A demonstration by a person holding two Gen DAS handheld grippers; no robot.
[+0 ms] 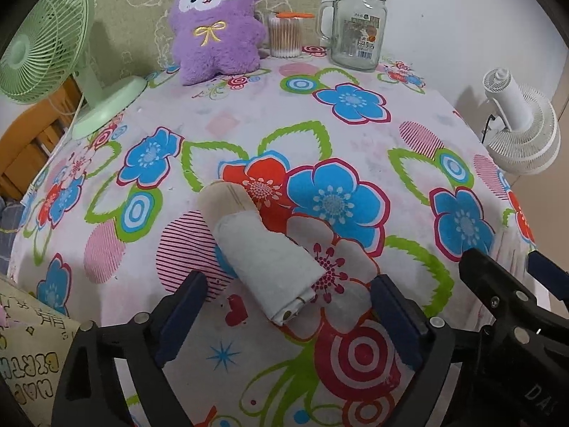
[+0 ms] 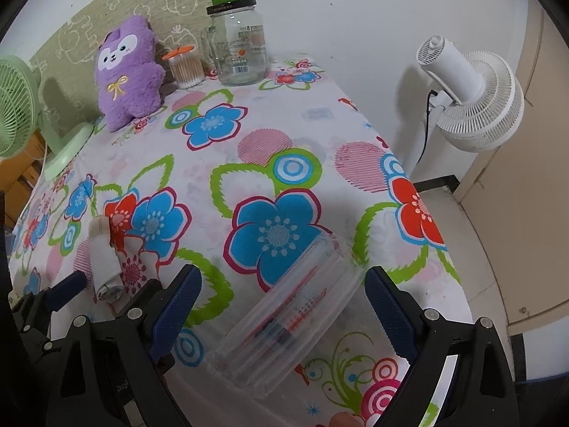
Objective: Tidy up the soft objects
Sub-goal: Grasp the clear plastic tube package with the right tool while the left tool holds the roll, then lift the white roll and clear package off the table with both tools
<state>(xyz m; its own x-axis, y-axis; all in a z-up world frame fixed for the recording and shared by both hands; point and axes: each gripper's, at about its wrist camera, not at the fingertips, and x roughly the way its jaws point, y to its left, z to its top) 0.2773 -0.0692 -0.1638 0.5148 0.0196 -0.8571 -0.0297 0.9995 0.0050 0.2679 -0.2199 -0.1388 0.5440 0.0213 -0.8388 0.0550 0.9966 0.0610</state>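
Left gripper [image 1: 288, 306] jaws wide, nothing clamped; rolled sock bundle [image 1: 263, 259] lies on the table [image 1: 249, 121] between the pads, touching neither, its near end just ahead of the fingertips. Right gripper [image 2: 282, 302] also wide, empty, over a clear plastic zip bag [image 2: 284, 323] lying flat between its fingers near the table's front right edge. Both grippers pitched steeply down, side by side, right one close to the left's right finger. Open tablecloth ahead of both, mid-table bare. Back edge crowded: purple plush [image 1: 215, 28], cotton swab tub [image 1: 284, 35], glass mug jar [image 1: 355, 28] against the wall. Green fan [image 1: 53, 46] at back left corner, white fan [image 2: 473, 96] off the table's right edge.
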